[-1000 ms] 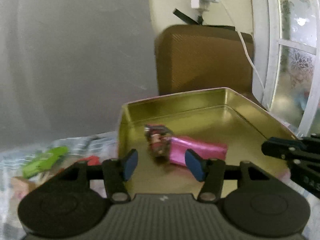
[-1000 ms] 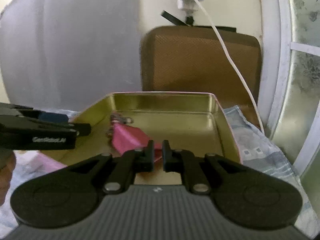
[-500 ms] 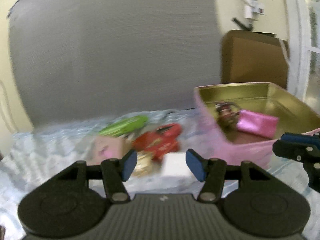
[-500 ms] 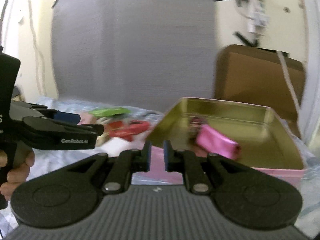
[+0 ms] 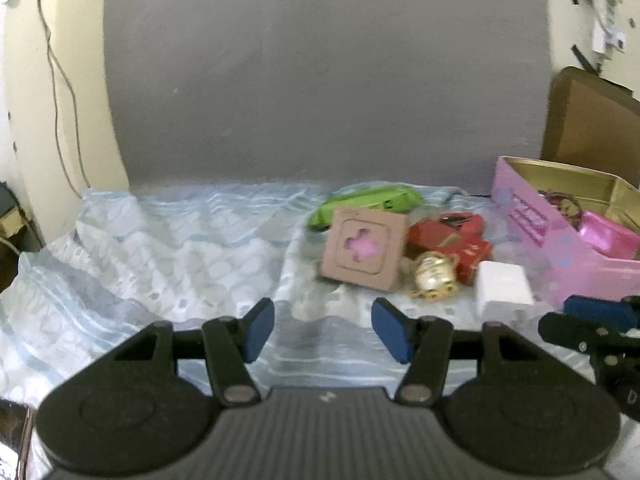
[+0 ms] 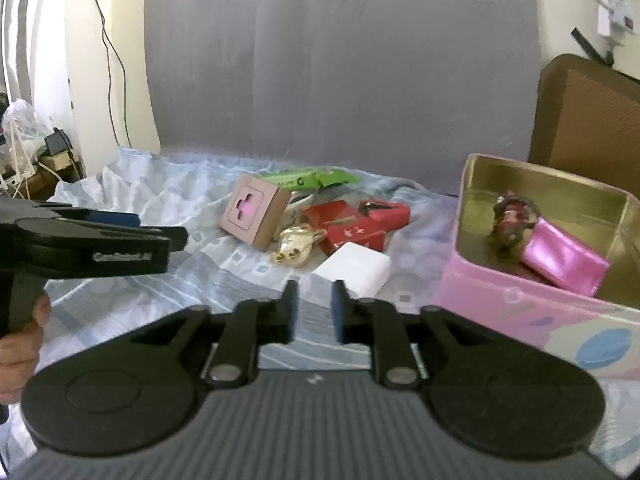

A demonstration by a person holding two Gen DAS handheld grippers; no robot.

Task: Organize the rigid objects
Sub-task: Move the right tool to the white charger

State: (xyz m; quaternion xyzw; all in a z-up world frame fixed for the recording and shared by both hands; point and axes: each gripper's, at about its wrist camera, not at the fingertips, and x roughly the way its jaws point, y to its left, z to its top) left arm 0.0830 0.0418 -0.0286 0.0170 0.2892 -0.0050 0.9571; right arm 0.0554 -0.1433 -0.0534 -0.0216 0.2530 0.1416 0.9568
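Note:
A pile of small objects lies on the pale blue cloth: a brown box with a pink cut-out (image 5: 363, 252) (image 6: 254, 211), a green case (image 5: 366, 204) (image 6: 308, 178), a red box (image 5: 448, 238) (image 6: 356, 224), a gold trinket (image 5: 434, 276) (image 6: 295, 246) and a white block (image 5: 503, 286) (image 6: 352, 270). The pink tin (image 5: 560, 248) (image 6: 512, 300) on the right holds a shiny pink pouch (image 6: 564, 260) and a dark figurine (image 6: 514, 218). My left gripper (image 5: 323, 330) stands open over bare cloth, left of the pile. My right gripper (image 6: 313, 310) is opening just short of the white block, nothing between its pads.
A grey padded board (image 5: 320, 80) stands behind the cloth, a brown cardboard piece (image 6: 588, 120) behind the tin. Cables hang on the wall at left (image 5: 60, 80). A hand (image 6: 20, 356) holds the left gripper's handle. Bare cloth spreads to the left of the pile.
Both grippers swung left, away from the tin's inside, so the pile is now ahead. The right jaws went from shut to parted. The left jaws stayed as wide.

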